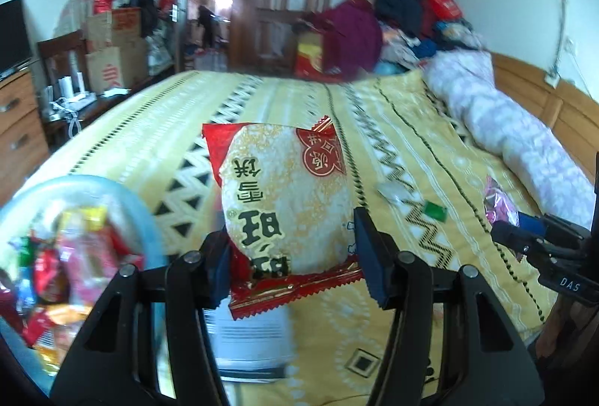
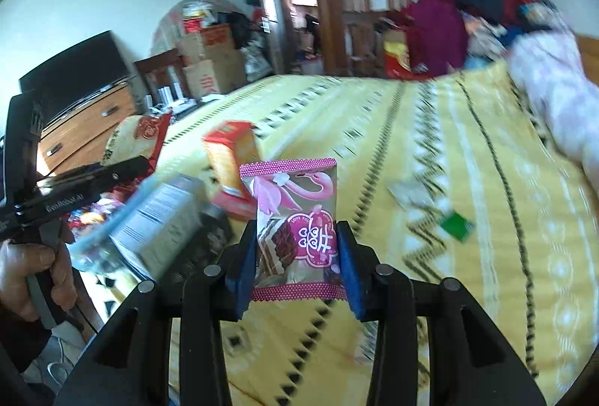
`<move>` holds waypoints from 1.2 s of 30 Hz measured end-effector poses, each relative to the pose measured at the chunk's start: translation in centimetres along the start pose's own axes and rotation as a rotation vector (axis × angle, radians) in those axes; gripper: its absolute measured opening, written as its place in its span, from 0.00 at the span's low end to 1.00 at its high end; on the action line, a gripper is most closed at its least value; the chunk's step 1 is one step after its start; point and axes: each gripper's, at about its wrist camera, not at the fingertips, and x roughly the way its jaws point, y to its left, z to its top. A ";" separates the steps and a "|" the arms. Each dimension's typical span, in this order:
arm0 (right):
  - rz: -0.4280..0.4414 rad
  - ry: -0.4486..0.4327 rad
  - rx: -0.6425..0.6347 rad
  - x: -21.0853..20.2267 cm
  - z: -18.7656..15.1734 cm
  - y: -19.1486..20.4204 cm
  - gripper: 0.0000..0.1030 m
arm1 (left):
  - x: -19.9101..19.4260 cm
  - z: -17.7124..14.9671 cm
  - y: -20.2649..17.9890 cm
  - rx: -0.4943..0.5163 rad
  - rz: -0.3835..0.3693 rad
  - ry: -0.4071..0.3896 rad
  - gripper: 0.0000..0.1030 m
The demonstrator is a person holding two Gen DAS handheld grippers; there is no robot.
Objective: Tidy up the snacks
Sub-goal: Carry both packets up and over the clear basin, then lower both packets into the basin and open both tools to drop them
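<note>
Yellow cotton bedspread (image 1: 374,129), zigzag-banded and slightly rumpled, spread over the whole bed beneath both tools. Pale blue plastic basin (image 1: 123,192) low on the left, already heaped with crinkly wrapped sweets, closest to the left tool and lying just to its left and a little below. Grey-white carton (image 2: 164,218) propped at the basin's edge, a red and orange box (image 2: 232,158) on the bed behind it. Left tool (image 1: 292,256) clamped on a rice cracker packet (image 1: 284,203): glossy red film, round bumpy disc inside, long axis standing upright along the fingers, lower crimped seam hanging below the pads. Right tool (image 2: 297,267) pinched shut on a pink cake packet (image 2: 295,230), slim and rectangular, flamingo print, also upright, layered brown cake showing through clear film; basin well off to its left, beyond the left tool. Probably a short leftward swing for the cracker first. Small green wrapper (image 2: 456,226) and a clear one loose on the bedspread to the right.
</note>
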 end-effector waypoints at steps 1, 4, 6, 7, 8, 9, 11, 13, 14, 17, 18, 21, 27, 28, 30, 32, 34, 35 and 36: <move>0.015 -0.006 -0.015 0.1 0.8 1.1 0.42 | -0.6 0.2 0.9 -0.009 0.014 -0.013 0.56; 0.082 -0.021 -0.058 0.9 3.3 4.9 0.42 | -2.1 0.6 3.1 -0.028 0.058 -0.046 0.56; 0.139 -0.020 -0.073 1.8 4.8 7.5 0.42 | -2.8 0.7 4.5 -0.044 0.080 -0.058 0.56; 0.161 -0.017 -0.079 2.2 5.4 8.6 0.42 | -3.3 0.7 5.5 -0.056 0.095 -0.065 0.56; 0.194 -0.011 -0.088 2.9 6.1 10.2 0.42 | -3.7 0.7 6.3 -0.068 0.106 -0.070 0.56; 0.217 -0.006 -0.092 3.3 6.6 11.4 0.42 | -4.1 0.8 7.3 -0.069 0.117 -0.074 0.56; 0.273 0.007 -0.100 4.4 7.7 14.0 0.42 | -5.1 0.8 9.4 -0.098 0.148 -0.088 0.56; 0.312 0.016 -0.112 5.3 8.5 16.2 0.42 | -6.0 0.9 11.8 -0.131 0.182 -0.096 0.56; 0.333 0.021 -0.120 5.7 9.0 17.6 0.42 | -6.4 0.9 12.7 -0.138 0.171 -0.100 0.56; 0.389 0.041 -0.155 7.3 10.1 22.0 0.42 | -6.7 0.9 15.9 -0.184 0.214 -0.081 0.56; 0.403 0.049 -0.163 7.8 10.3 23.1 0.42 | -6.6 0.8 16.9 -0.203 0.223 -0.069 0.56; 0.453 0.090 -0.179 9.8 10.9 26.6 0.42 | -6.3 0.2 19.4 -0.253 0.245 -0.026 0.56; 0.492 0.185 -0.237 14.4 10.5 32.2 0.42 | -4.7 -1.2 22.3 -0.331 0.262 0.052 0.56; 0.500 0.209 -0.242 15.2 10.3 32.9 0.42 | -4.5 -1.3 22.6 -0.329 0.267 0.068 0.56; 0.513 0.253 -0.243 16.3 10.0 33.7 0.43 | -4.0 -1.7 23.0 -0.316 0.285 0.105 0.56; 0.524 0.290 -0.236 17.4 9.7 34.1 0.43 | -3.1 -2.1 23.3 -0.314 0.288 0.144 0.56; 0.529 0.308 -0.230 18.0 9.5 34.0 0.43 | -2.8 -2.5 23.6 -0.312 0.290 0.170 0.56; 0.528 0.312 -0.229 18.2 9.4 34.0 0.43 | -2.8 -2.7 24.0 -0.313 0.284 0.182 0.56; 0.528 0.317 -0.230 18.2 9.3 34.1 0.43 | -2.6 -2.8 24.3 -0.315 0.283 0.193 0.56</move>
